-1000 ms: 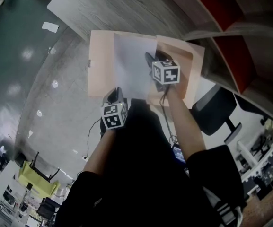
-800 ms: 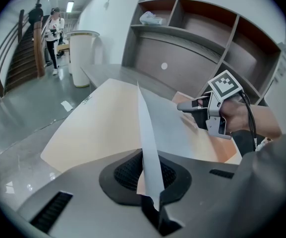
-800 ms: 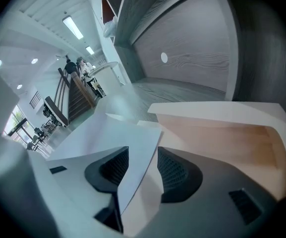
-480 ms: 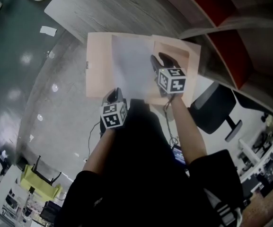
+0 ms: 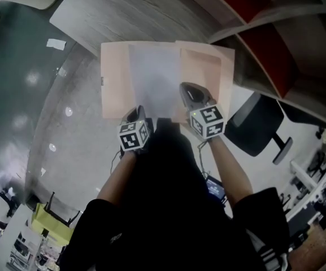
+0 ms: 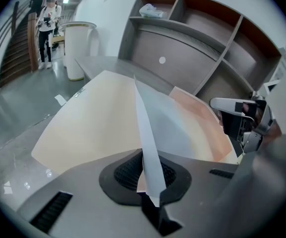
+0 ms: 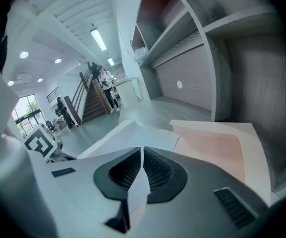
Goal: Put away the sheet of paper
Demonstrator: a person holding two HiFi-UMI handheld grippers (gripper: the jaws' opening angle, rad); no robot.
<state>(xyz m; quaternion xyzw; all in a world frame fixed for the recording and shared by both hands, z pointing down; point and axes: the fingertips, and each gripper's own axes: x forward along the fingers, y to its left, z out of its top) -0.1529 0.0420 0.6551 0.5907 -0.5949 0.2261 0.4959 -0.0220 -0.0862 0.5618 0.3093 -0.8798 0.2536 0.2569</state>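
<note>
Currently my left gripper (image 5: pixel 133 114) is clamped on the sheet of paper (image 5: pixel 154 75). My right gripper (image 5: pixel 186 90), jaws just closing, pinches the same sheet. A peach folder (image 5: pixel 113 78) lies open ahead.

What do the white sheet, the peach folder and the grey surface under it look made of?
The white sheet looks like thin matte paper: its lifted near edge bends. The peach folder looks like matte card, flat, no shine. The grey surface is glossy and mirrors ceiling lights: polished stone or a coated top, can't tell which.
</note>
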